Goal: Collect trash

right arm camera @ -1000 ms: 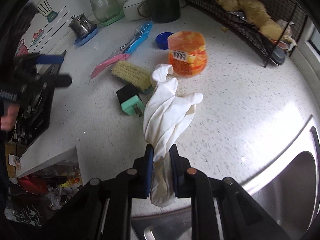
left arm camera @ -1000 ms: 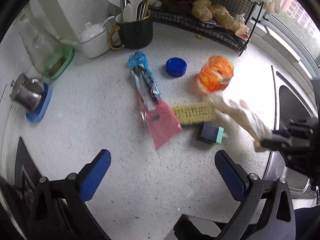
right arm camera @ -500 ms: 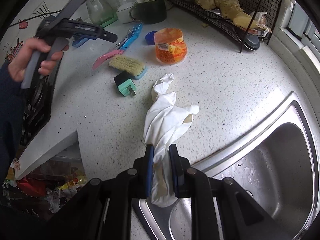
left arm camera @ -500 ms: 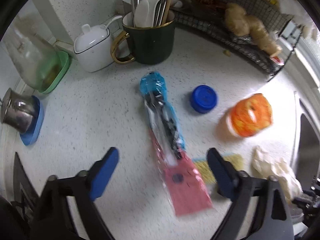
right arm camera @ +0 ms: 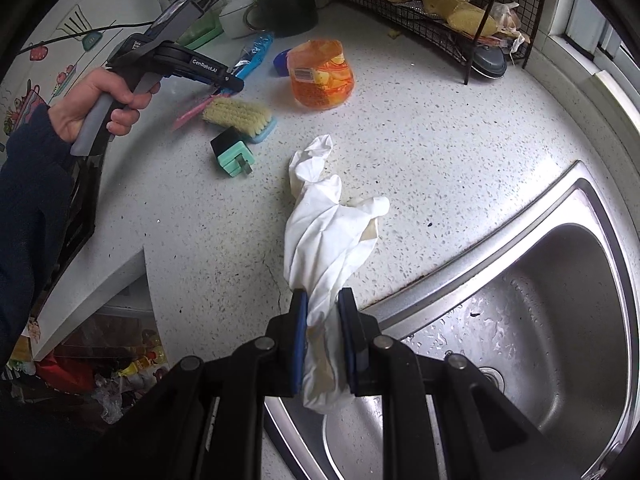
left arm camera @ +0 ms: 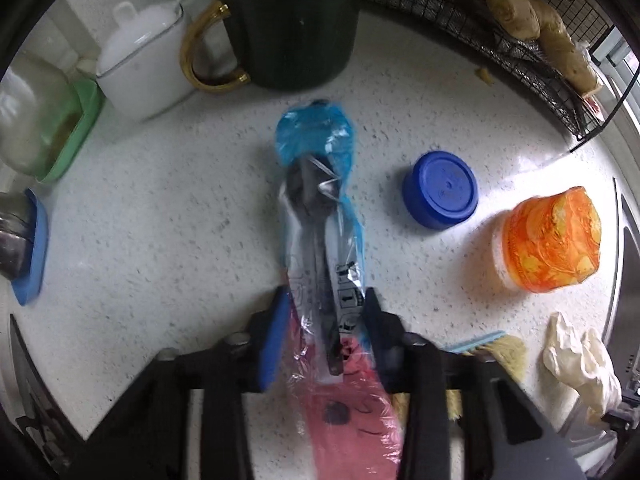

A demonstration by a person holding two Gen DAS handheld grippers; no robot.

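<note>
Left gripper [left arm camera: 324, 336] has dropped from above the clutter onto the plastic cutlery packet [left arm camera: 320, 240]; its fingers [left arm camera: 274, 344] have just been closing and now sit narrow against the wrapper's sides. Right gripper [right arm camera: 323, 340] holds the crumpled white glove [right arm camera: 328, 232] clamped over the sink [right arm camera: 560, 320] edge.

Risk: slick film may slip or crumple, or the fingers may snag the brush [left arm camera: 492, 350] just beside.

Speckled white tabletop [left arm camera: 160, 220], crowded kitchen; mug [left arm camera: 288, 20] and wire rack [left arm camera: 520, 40] behind.

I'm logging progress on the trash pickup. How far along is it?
Nothing looks binned yet. In hand: the right gripper is clamped on the white glove, and the left gripper has just been closing around the plastic cutlery packet. Left on the counter: the orange cup and blue lid.
</note>
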